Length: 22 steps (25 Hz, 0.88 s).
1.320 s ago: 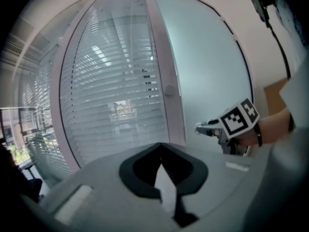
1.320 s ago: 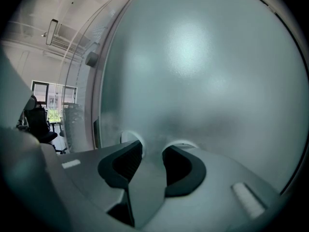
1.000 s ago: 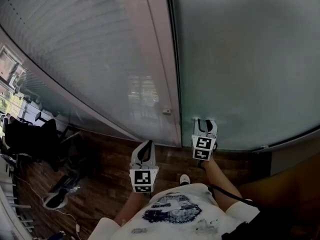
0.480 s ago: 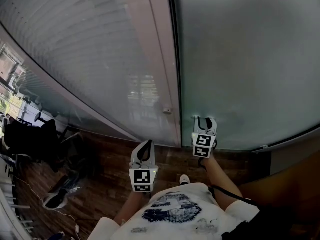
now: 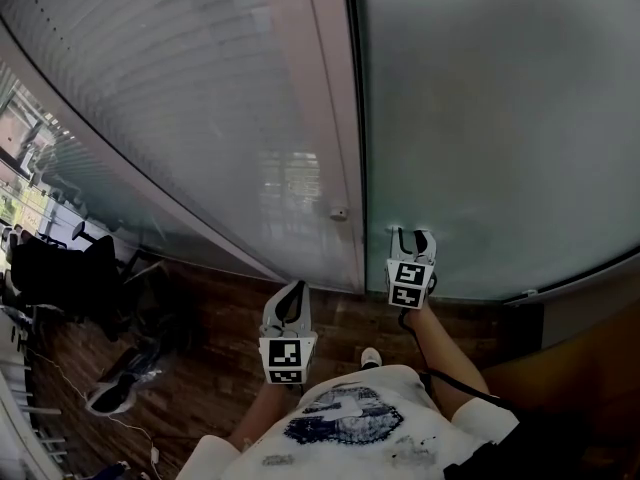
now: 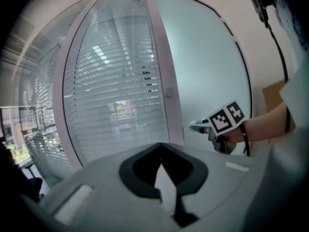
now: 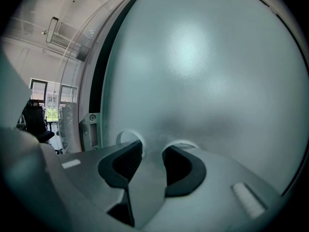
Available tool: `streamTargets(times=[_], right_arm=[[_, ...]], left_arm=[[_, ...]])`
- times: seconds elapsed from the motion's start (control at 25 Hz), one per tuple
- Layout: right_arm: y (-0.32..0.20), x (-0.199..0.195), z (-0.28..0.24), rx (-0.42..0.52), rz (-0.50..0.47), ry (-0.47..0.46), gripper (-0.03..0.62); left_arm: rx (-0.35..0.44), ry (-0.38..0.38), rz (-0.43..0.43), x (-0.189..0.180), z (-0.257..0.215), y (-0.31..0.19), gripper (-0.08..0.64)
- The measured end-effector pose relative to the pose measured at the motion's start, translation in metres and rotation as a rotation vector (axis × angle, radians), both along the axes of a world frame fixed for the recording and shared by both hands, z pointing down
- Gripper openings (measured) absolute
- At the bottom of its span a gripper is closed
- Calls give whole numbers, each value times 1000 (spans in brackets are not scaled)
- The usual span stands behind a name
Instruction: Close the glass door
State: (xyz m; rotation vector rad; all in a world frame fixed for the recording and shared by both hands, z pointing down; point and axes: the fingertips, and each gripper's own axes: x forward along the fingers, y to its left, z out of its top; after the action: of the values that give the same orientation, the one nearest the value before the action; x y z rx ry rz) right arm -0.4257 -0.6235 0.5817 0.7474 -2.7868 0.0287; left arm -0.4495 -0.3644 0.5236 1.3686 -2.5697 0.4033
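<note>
One dark chair left of glass door.

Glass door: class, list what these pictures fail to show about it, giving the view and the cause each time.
Behind the door: hidden in every view by its frosted glass.
Door's top: cut off by the head view's upper edge.
The right gripper's fingers touching the glass or just short: right gripper view too close to tell.
Seam at the frame: a thin dark line in the head view; fully shut or not is unclear.
</note>
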Motion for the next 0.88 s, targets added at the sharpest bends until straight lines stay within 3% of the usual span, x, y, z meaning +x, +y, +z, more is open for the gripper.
streamTargets(times=[0.24, 0.44, 0.52, 0.64, 0.88], right_arm=[[-1, 0, 1, -41, 17, 10, 133], [1, 3, 10, -143, -4, 24, 144], [4, 6, 8, -205, -15, 22, 212], [7, 24, 1, -223, 4, 33, 173], [34, 70, -11, -173, 11, 6, 119]], left_arm=[[9, -9, 12, 9, -7, 9, 3], [14, -16, 14, 20, -11, 28, 3], [18, -15, 8, 23, -12, 39, 3], [30, -9, 5, 30, -15, 52, 3], [42, 0, 29, 57, -7, 72, 3]])
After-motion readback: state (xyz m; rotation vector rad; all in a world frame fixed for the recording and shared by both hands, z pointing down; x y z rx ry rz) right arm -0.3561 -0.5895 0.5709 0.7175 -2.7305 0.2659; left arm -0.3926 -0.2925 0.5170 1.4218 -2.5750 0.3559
